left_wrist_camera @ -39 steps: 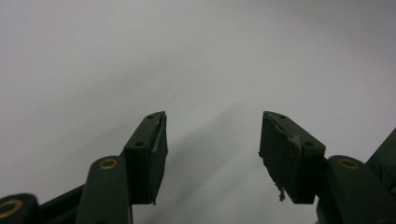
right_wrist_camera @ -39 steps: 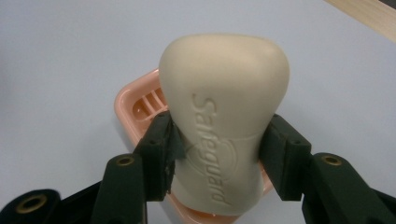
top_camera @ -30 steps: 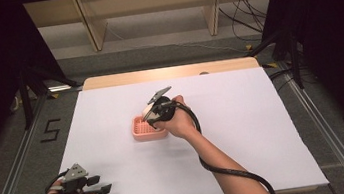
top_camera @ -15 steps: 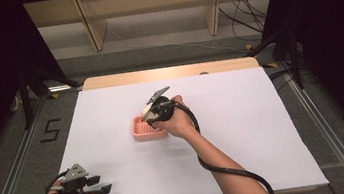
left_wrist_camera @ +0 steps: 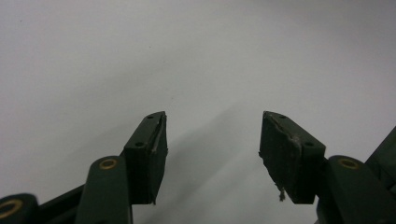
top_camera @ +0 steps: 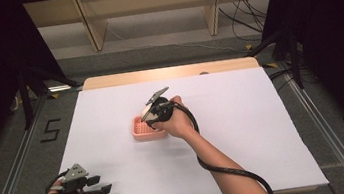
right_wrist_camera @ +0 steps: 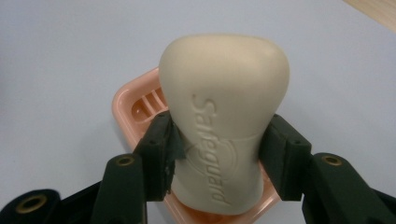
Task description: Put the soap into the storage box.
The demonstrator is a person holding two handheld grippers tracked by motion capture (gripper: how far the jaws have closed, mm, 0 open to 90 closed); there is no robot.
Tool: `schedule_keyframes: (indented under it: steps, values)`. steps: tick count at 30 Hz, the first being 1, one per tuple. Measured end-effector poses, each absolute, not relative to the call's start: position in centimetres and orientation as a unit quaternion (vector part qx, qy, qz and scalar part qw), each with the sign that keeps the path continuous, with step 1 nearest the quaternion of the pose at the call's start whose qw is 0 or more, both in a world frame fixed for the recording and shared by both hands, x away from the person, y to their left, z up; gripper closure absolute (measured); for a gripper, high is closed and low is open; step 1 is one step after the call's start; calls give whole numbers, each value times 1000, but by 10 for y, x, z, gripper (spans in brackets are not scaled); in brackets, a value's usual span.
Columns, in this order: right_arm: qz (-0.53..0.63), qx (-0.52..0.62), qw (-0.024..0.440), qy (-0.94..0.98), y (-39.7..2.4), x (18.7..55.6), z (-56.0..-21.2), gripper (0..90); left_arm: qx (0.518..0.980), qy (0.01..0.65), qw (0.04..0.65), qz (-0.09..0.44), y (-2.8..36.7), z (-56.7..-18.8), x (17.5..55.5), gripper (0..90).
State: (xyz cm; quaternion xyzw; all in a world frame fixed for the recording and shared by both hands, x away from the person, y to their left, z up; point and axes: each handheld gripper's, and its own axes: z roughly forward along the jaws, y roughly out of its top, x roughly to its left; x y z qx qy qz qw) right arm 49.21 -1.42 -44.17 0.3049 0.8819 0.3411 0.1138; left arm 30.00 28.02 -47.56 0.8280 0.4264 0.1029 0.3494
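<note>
Here, mid-frame, the right hand-held gripper clamps a cream soap bar over the pink soap dish, while the left hand-held gripper gapes empty at lower left.

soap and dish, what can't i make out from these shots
- Pink dish floor: covered by the soap bar in the right gripper view.
- Whether the soap touches the dish: hidden by the right tool in the high view.
- Soap's lower end: cut off at the bottom edge, right gripper view.

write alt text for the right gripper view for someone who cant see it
A cream soap bar stamped "Safeguard" is clamped at its narrow waist between the right gripper's two black jaws, over a pink slotted soap dish. The dish sits on a white table.
</note>
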Motion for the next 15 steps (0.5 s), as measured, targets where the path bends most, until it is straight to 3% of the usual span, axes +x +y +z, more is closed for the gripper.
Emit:
schedule_keyframes:
  steps: [15]
  values:
    - [338,300,119,884,-13,494,-444,494,827,427,350,104,280,-475,300,412]
